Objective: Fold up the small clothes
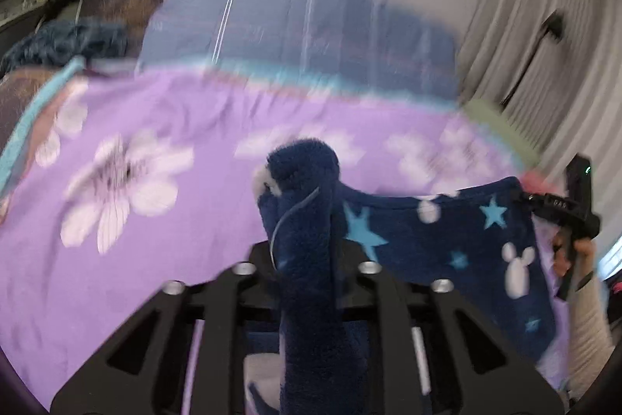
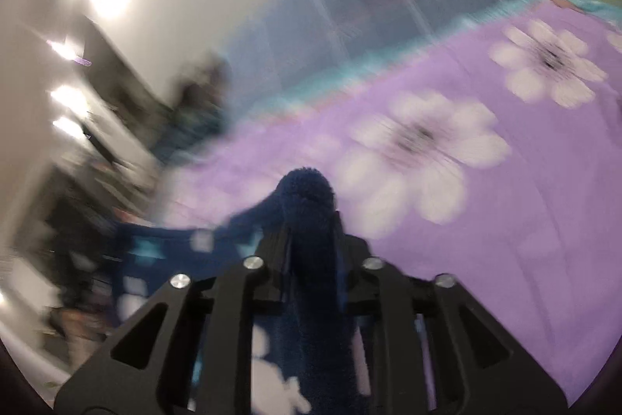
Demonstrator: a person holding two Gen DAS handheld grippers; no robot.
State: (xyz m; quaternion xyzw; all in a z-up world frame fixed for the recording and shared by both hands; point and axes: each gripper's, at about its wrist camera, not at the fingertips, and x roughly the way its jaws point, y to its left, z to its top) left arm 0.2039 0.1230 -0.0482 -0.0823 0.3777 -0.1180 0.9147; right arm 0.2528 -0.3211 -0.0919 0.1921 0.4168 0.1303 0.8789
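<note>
So we have both sets of jaws pinching bunched corners of the navy fleece garment (image 1: pixel 447 251): the left gripper (image 1: pixel 301 220) on one corner, the right gripper (image 2: pixel 309 220) on the other. The garment (stars and mouse heads on it) hangs stretched between them, above the purple bedspread (image 1: pixel 175 220). No fold shows yet, we judge; laying it flat on the bedspread and all the folding remain.
</note>
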